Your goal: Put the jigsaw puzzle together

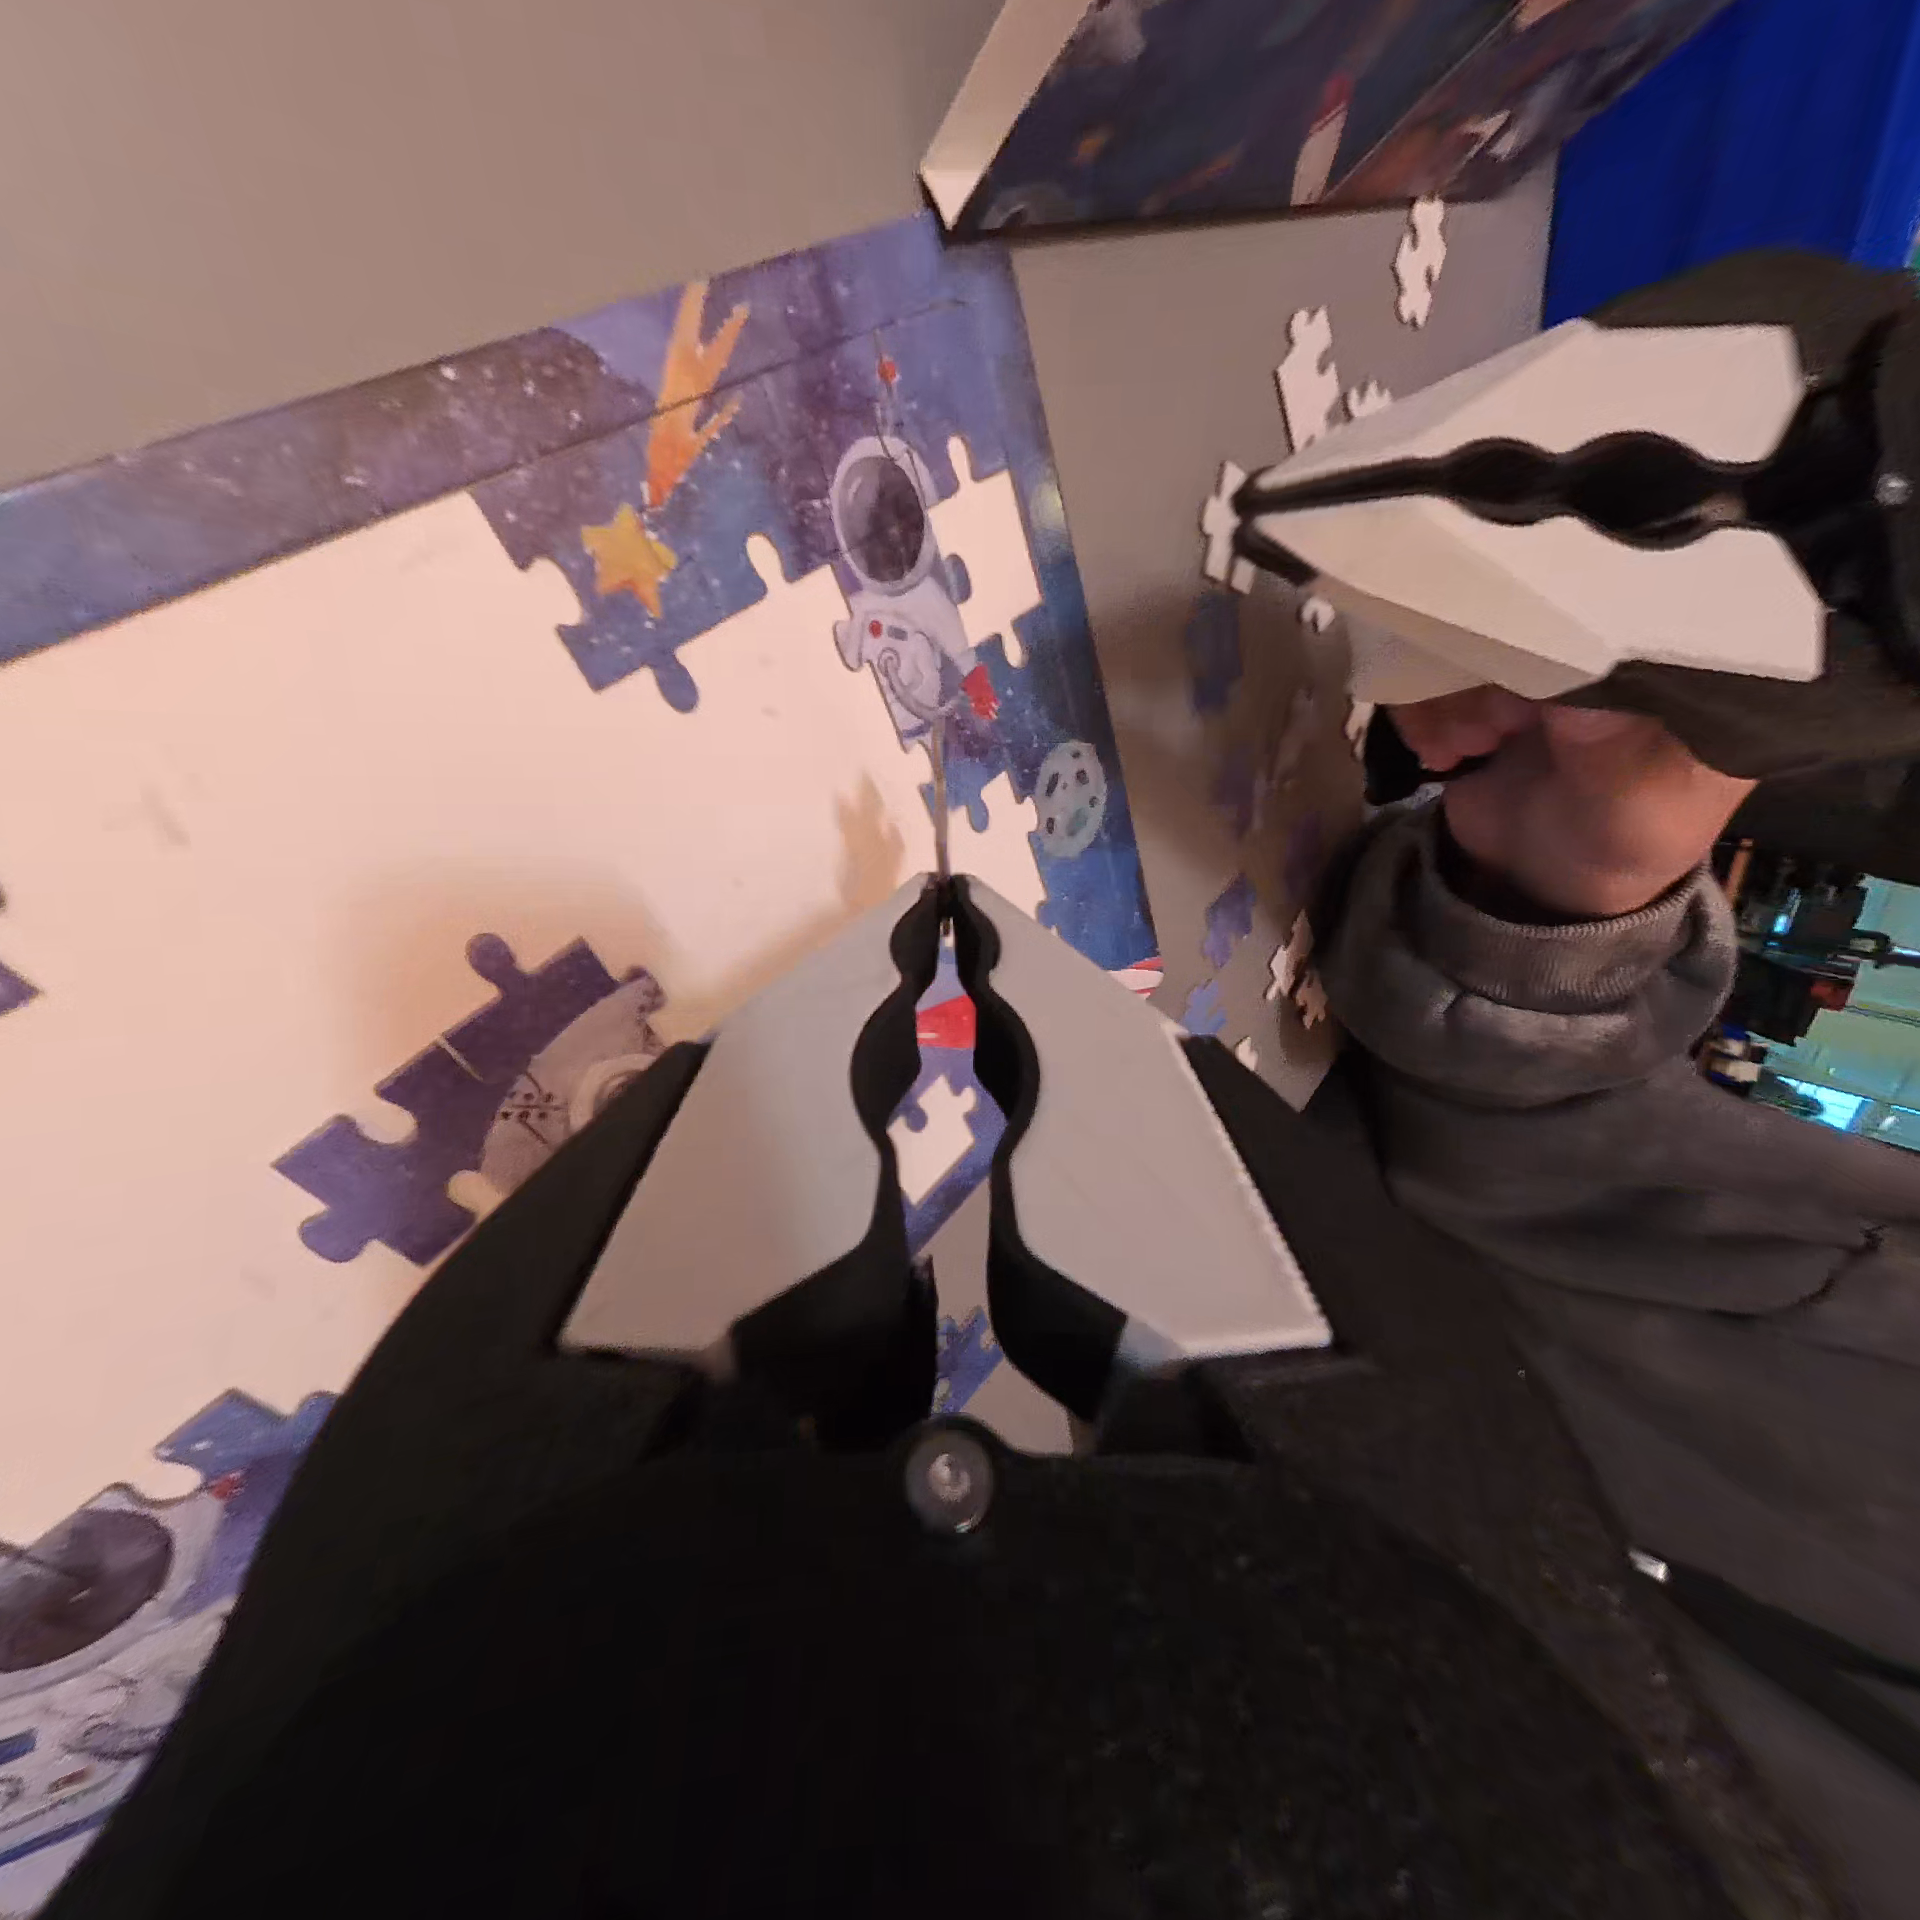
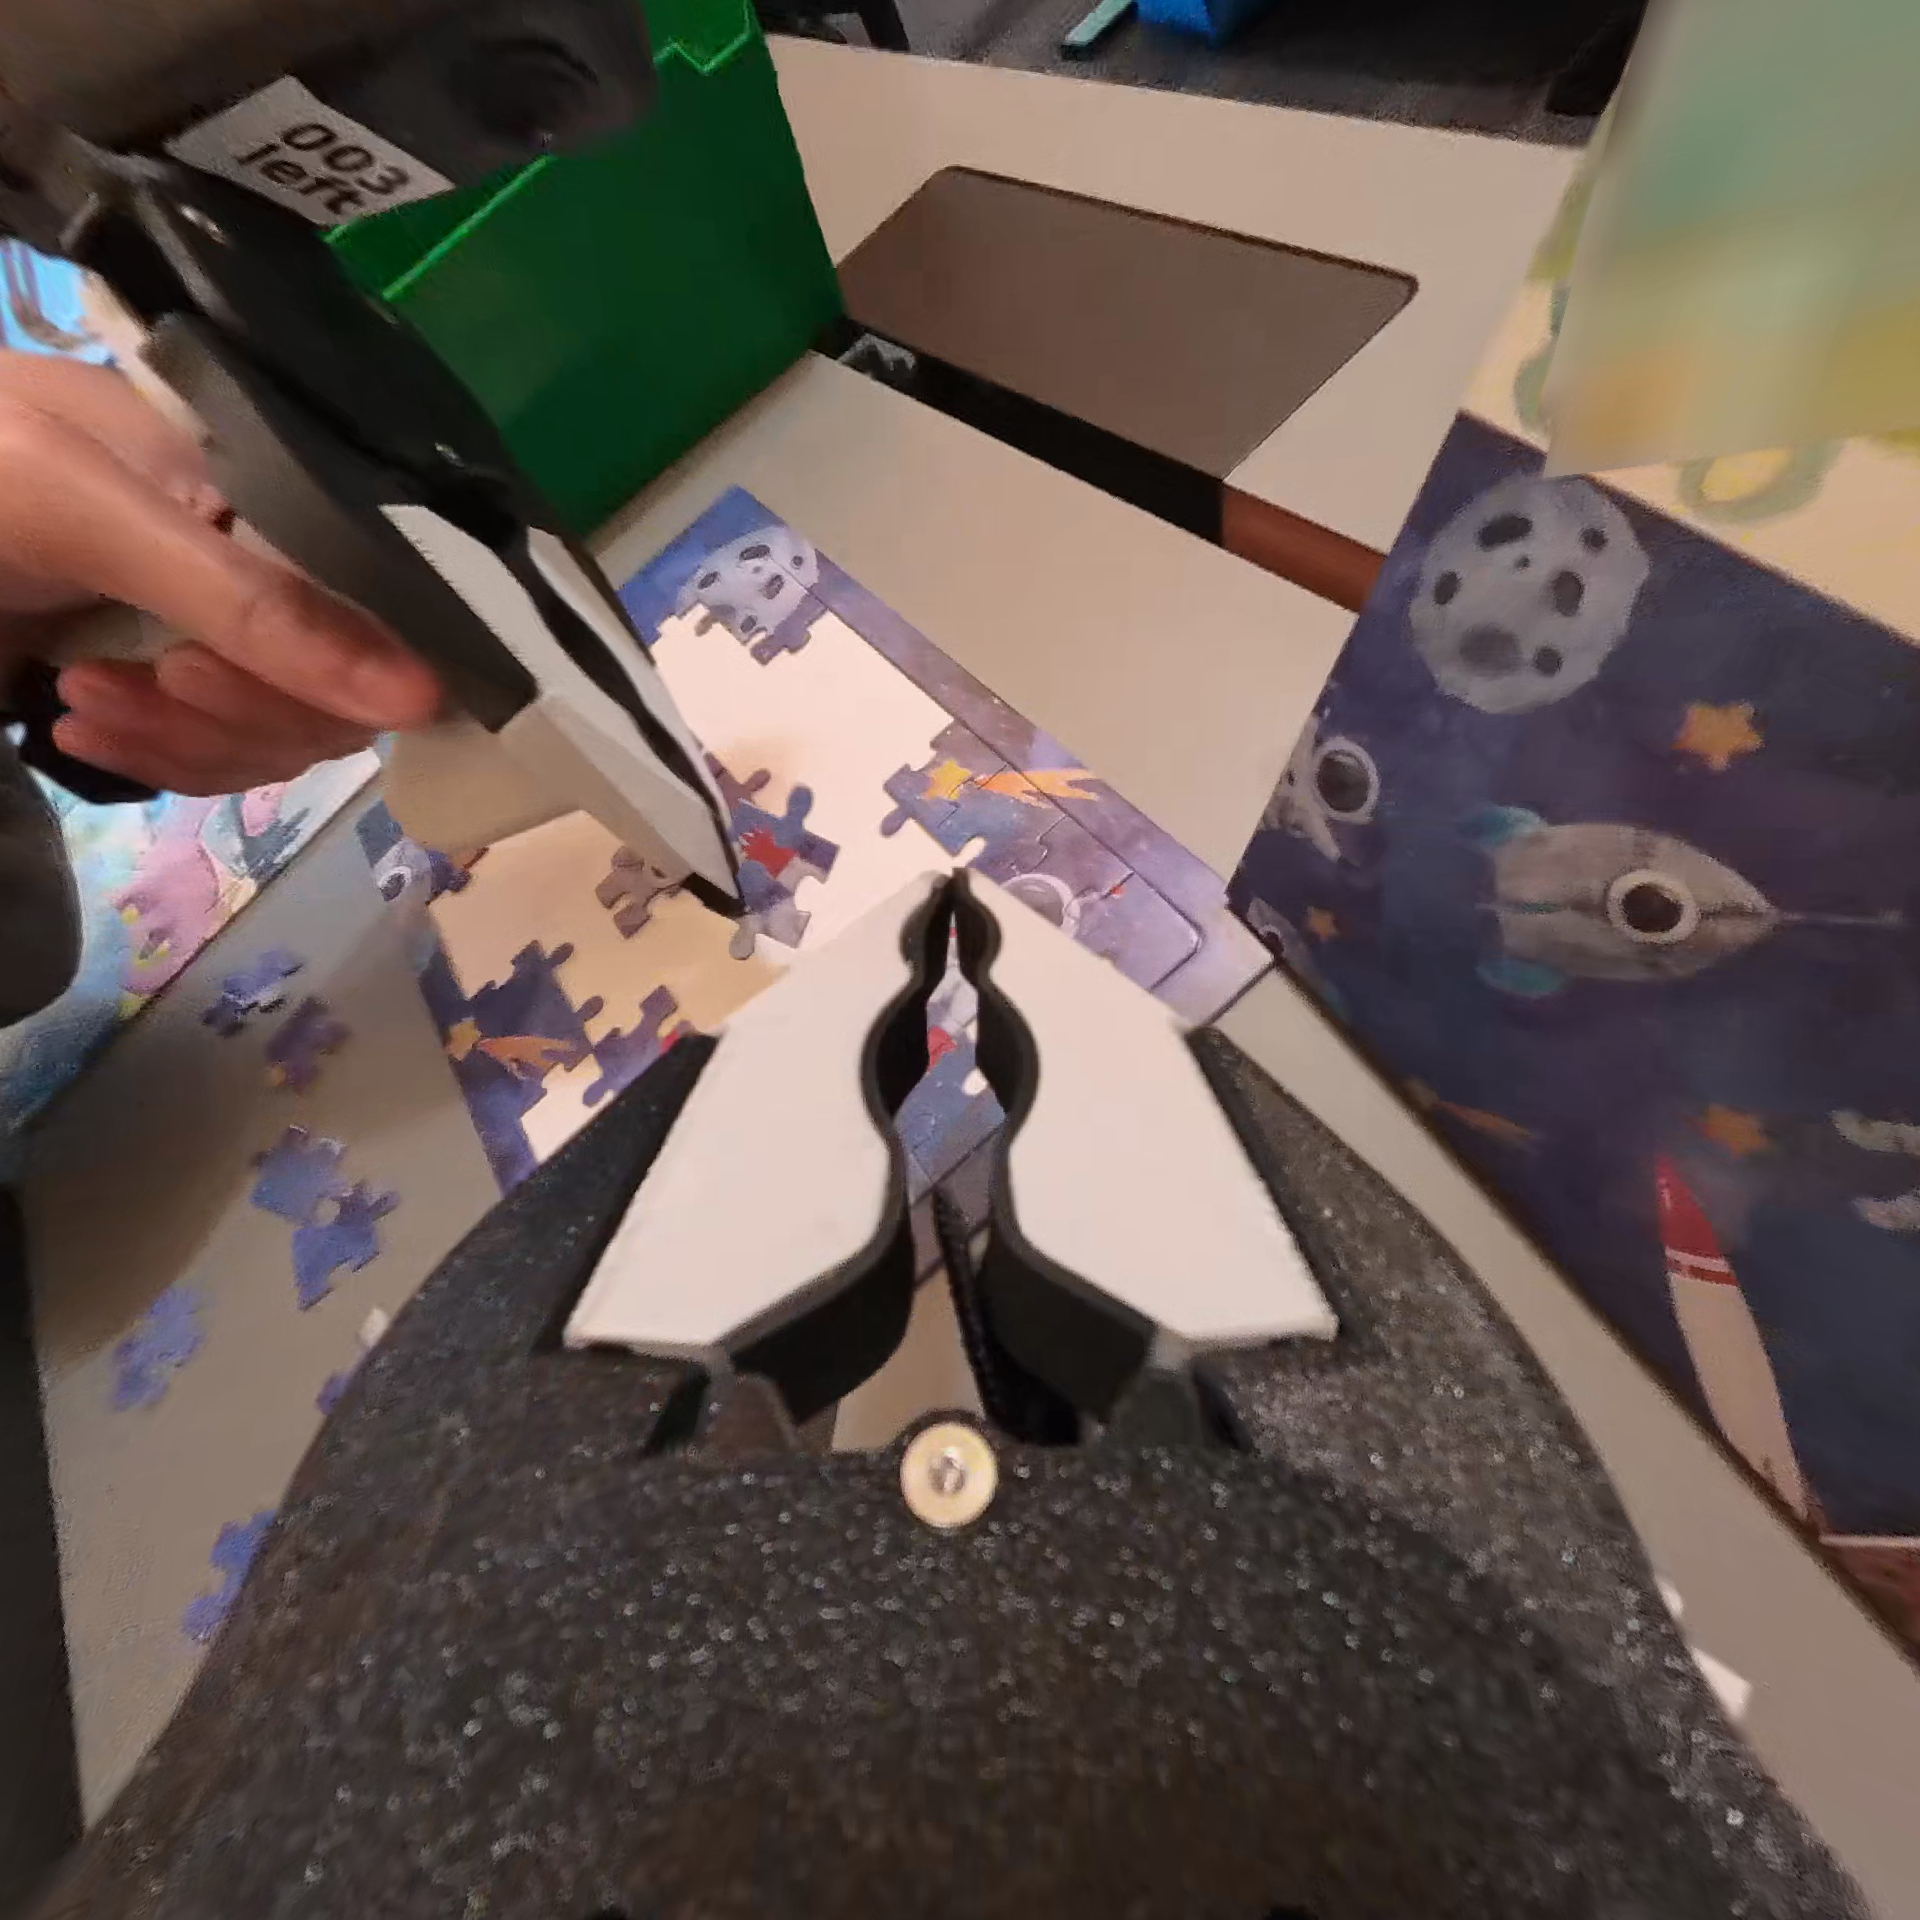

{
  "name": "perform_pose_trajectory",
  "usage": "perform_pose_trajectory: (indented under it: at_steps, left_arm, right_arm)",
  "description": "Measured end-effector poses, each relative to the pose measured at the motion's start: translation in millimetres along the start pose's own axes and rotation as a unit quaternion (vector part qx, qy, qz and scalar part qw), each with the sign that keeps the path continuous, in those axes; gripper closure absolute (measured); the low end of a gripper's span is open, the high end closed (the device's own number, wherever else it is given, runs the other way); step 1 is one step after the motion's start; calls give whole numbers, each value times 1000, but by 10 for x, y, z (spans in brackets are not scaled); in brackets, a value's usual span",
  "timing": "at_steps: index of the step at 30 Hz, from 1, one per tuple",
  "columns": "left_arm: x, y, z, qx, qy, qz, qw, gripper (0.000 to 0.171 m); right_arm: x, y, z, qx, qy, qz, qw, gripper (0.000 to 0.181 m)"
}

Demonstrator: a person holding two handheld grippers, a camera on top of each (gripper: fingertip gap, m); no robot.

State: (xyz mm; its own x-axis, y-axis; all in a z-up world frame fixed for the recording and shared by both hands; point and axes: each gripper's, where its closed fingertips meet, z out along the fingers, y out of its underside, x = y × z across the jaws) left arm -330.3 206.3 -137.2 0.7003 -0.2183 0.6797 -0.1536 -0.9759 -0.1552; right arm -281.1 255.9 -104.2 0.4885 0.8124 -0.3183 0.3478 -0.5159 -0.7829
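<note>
The space-themed jigsaw puzzle [image 1: 810,488], its blue starry border and astronaut partly assembled on a cream tray [image 1: 312,831] on the table, lies under the left gripper [image 1: 943,883], clamped on a thin-edged puzzle piece [image 2: 774,914], while the right gripper [image 2: 954,883] hovers closed and empty near the picture box [image 2: 1621,935].

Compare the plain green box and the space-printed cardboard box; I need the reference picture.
The green box is plain; the space-printed cardboard box shows a moon, stars and a rocket. The green box stands beyond the puzzle tray's far end, the printed box along its right side. Both stand beside it.
</note>
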Motion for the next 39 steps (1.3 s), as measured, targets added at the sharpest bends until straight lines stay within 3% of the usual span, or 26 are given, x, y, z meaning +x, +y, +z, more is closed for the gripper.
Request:
perform_pose_trajectory:
  at_steps: [3, 6, 16, 23, 36, 39]
  left_arm:
    - [-105, -95, 45, -5, -12, -4, 1000, 170]
    - [-155, -147, 124, -14, -6, -12, 1000, 170]
    - [-122, -159, 241, -78, 32, -7, 996, 171]
    - [-184, -240, 253, -83, 20, -6, 996, 169]
    - [-225, -215, 266, -76, 6, 0, 997, 166]
    - [-198, -203, 256, -87, 0, 14, 996, 167]
  right_arm:
    - [-25, -117, -8, 34, -12, -7, 999, 181]
    - [-99, 78, 120, -7, -34, 3, 999, 181]
    - [50, 309, 374, -83, 48, -95, 991, 181]
    - [-21, 270, 531, -75, 16, -77, 994, 181]
    - [-48, 308, 676, -80, 27, -90, 992, 181]
    - [-20, 188, 621, -50, 46, -97, 993, 181]
